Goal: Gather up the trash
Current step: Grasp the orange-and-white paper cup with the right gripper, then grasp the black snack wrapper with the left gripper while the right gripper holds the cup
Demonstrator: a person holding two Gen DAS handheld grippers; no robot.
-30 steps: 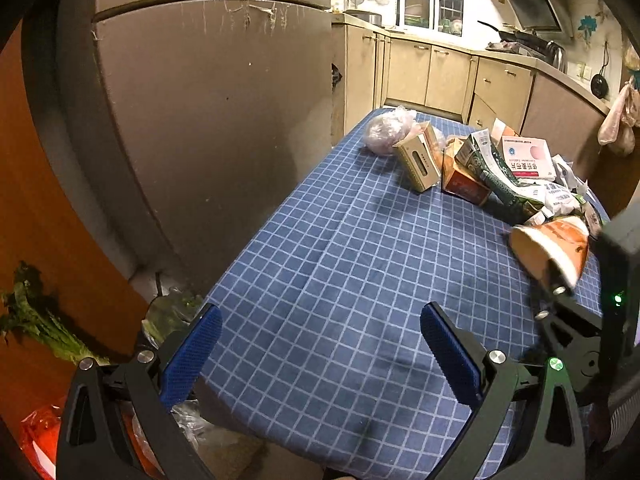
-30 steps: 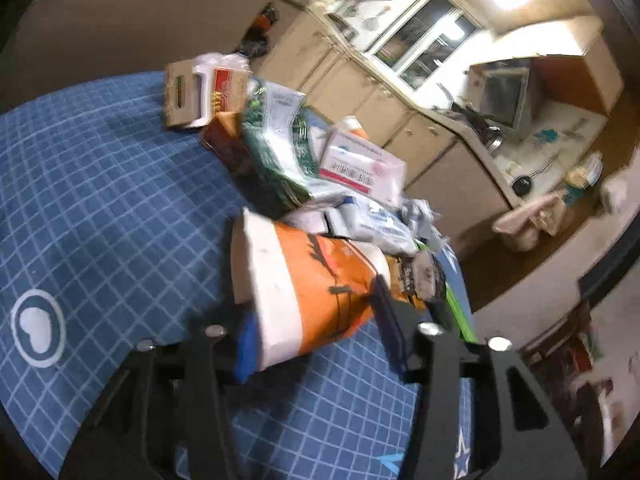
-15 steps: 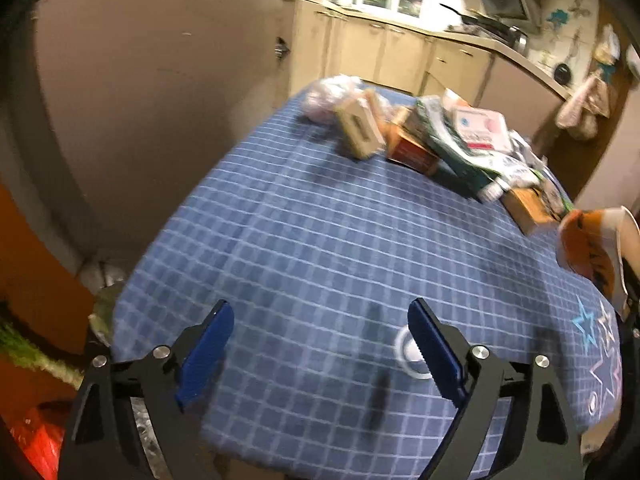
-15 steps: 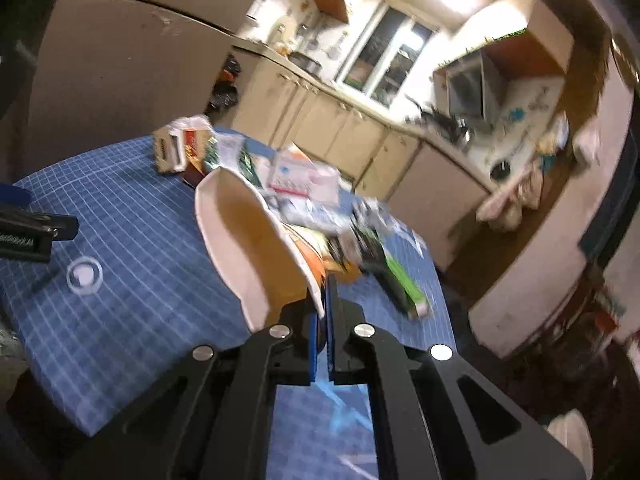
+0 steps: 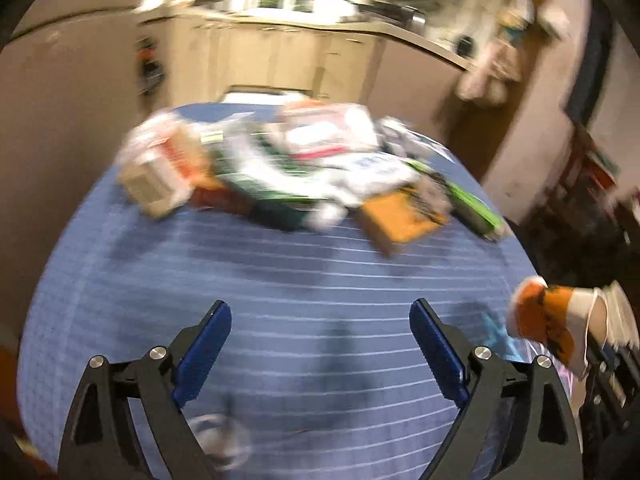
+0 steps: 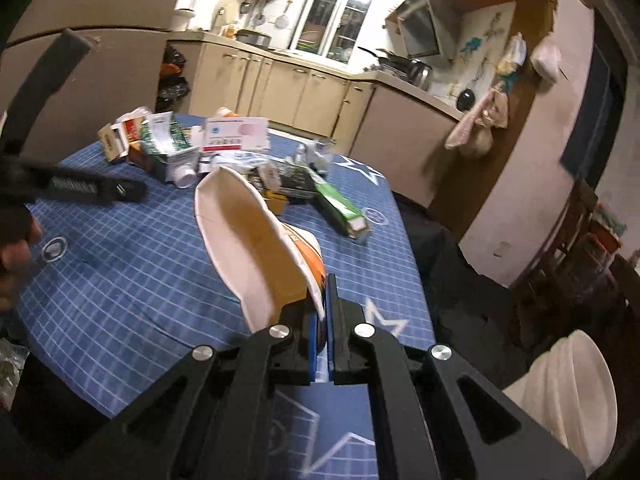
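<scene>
While my right gripper (image 6: 322,320) pinches the cup (image 6: 256,240) rim above the table (image 6: 120,260), I should carry it level to the bin; my left gripper (image 5: 320,344) hangs open, empty.

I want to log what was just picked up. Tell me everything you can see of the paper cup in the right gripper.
The paper cup is large, orange with dark print outside and plain white inside, and looks empty. Its rim is squashed into a long oval. The right gripper is shut on its wall near the rim, holding it tilted above the blue checked tablecloth, mouth turned toward the camera. The left wrist view shows it from the side, clear of the table.
</scene>
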